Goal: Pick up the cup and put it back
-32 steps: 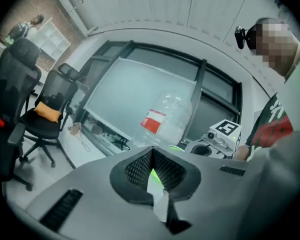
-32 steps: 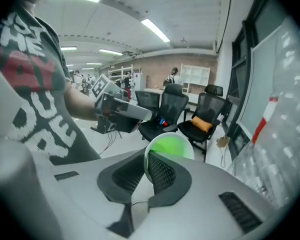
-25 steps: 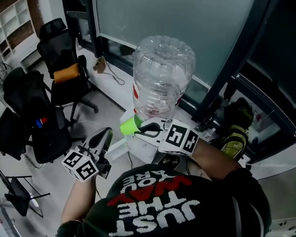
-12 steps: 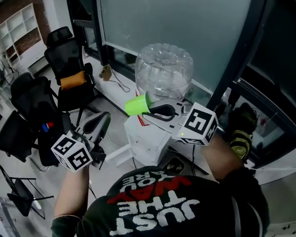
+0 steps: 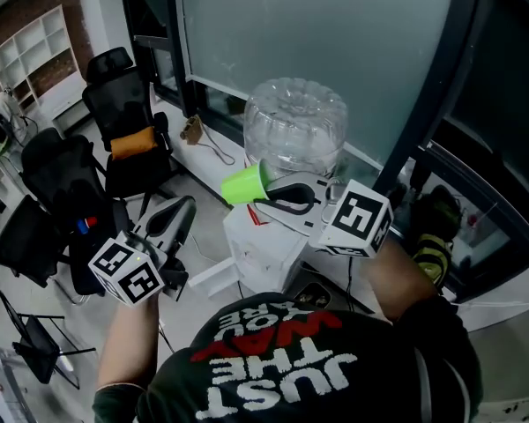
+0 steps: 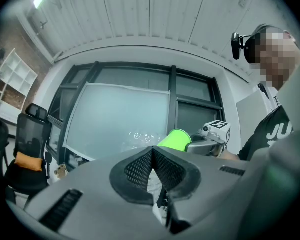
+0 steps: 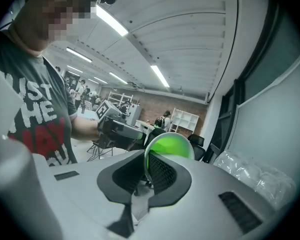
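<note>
The right gripper (image 5: 273, 199) pinches the green cup (image 5: 244, 184) by its rim, aloft beside the water bottle (image 5: 295, 130); the left gripper (image 5: 178, 217) hangs closed and empty. Pick-up looks done; putting it back remains.

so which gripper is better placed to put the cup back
Right. The right gripper pinches the cup by its rim, near the water bottle; the left gripper is shut, empty and lower down.
</note>
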A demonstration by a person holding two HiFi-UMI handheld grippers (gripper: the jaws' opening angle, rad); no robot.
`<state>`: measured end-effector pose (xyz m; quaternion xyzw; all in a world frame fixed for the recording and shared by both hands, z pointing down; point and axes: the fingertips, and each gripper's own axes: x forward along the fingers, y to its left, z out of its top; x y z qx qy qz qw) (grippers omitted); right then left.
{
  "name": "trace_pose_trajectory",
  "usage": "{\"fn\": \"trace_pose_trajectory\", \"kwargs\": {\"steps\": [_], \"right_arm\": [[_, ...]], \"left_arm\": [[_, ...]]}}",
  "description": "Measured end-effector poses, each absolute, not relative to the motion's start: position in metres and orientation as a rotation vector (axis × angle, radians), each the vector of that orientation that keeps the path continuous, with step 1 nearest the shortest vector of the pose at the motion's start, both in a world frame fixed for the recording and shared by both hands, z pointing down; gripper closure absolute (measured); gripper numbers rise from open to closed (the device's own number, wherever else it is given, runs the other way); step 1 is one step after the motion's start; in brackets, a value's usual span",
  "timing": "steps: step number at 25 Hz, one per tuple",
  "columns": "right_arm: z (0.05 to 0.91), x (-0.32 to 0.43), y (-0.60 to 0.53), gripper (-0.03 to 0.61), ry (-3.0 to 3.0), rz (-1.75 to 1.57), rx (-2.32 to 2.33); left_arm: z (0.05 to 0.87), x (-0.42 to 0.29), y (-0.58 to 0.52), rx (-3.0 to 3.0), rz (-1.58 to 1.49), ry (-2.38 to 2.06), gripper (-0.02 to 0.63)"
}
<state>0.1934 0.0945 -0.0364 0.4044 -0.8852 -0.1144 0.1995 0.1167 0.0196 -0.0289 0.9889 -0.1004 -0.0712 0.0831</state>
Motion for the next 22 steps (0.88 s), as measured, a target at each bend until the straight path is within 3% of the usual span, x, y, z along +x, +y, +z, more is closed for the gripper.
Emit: {"fn": "trace_pose_trajectory", "kwargs": {"steps": [14,22], "right_arm": [[-0.028,0.180,0.086,0.532,-2.466,-0.305,1.077],[0.018,0.152,0.063,0.531,-2.445,-0.201,0.977]], "left_arm": [[-0.009,0.105,0.012,2.909,-0.216,-0.345,0.618],[0.054,0.083,-0.011,2.838,-0.163,-0.455,0.618]]}}
